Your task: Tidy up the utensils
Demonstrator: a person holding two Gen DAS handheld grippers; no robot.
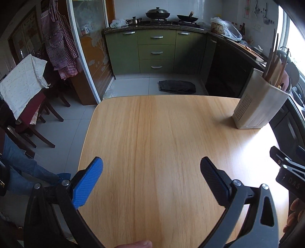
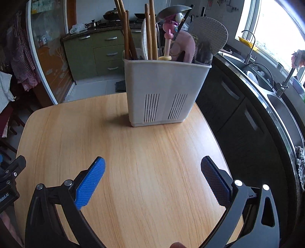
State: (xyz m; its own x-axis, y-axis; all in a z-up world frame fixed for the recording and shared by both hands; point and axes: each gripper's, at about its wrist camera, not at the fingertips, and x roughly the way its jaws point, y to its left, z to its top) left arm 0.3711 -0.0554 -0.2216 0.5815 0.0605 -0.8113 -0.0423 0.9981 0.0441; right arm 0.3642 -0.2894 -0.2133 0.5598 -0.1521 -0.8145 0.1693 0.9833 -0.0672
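Right gripper: fingers spread wide, nothing between the two blue pads, poised above the near half of the wooden table. Left gripper: likewise released and empty, over the near middle of the same table, with one pad blue and the other dark in that view.

One utensil holder, white plastic with two slotted vent panels on its facing wall, stands upright near the table's far right corner, well apart from both grippers. Contents, as far as they can be counted from the right wrist view: about five wooden sticks or handles, chopsticks among them; one pink scalloped spatula; one grey dimpled rice paddle; one pink cartoon-figure piece; one metal ladle bowl at the top. Lower parts are hidden inside the holder, so the exact count cannot be confirmed.

No loose utensil is visible on the table.

Beyond the table: green cabinets with three drawers, two woks on the stove, one dark floor mat, one sink along the right-hand counter, one checked apron hanging at left.
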